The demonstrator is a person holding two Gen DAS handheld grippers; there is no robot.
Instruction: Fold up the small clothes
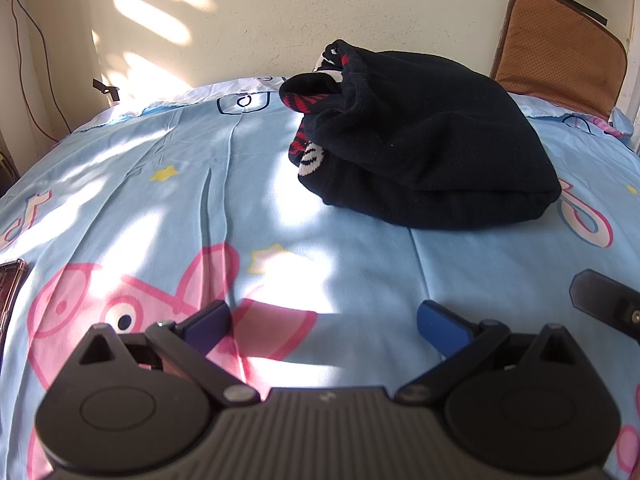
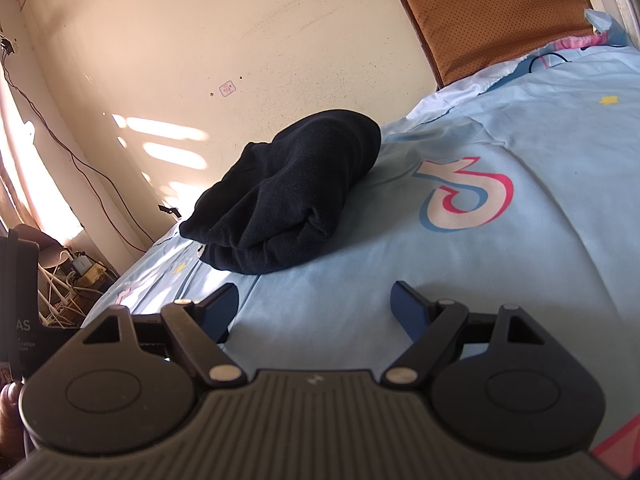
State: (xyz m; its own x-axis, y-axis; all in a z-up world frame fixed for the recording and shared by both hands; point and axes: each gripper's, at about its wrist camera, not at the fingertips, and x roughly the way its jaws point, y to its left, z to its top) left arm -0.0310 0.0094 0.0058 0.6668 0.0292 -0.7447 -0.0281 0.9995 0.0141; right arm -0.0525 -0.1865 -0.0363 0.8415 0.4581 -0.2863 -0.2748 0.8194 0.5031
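A black knitted garment (image 1: 420,140) with red and white pattern at its opening lies folded in a thick bundle on the light blue cartoon bedsheet (image 1: 160,200), far from both grippers. In the right wrist view the same black garment (image 2: 288,192) sits ahead and left. My left gripper (image 1: 324,324) is open, blue pads wide apart, hovering over the sheet with nothing between them. My right gripper (image 2: 314,308) is open too and holds nothing. The tip of the right gripper (image 1: 604,300) shows at the right edge of the left wrist view.
A brown perforated cushion (image 1: 560,44) leans on the wall at the bed's far right corner. A phone (image 1: 10,292) lies at the left edge of the sheet. Cables and a power strip (image 2: 76,276) crowd the floor beside the bed. A cream wall (image 2: 240,40) bounds the bed's far side.
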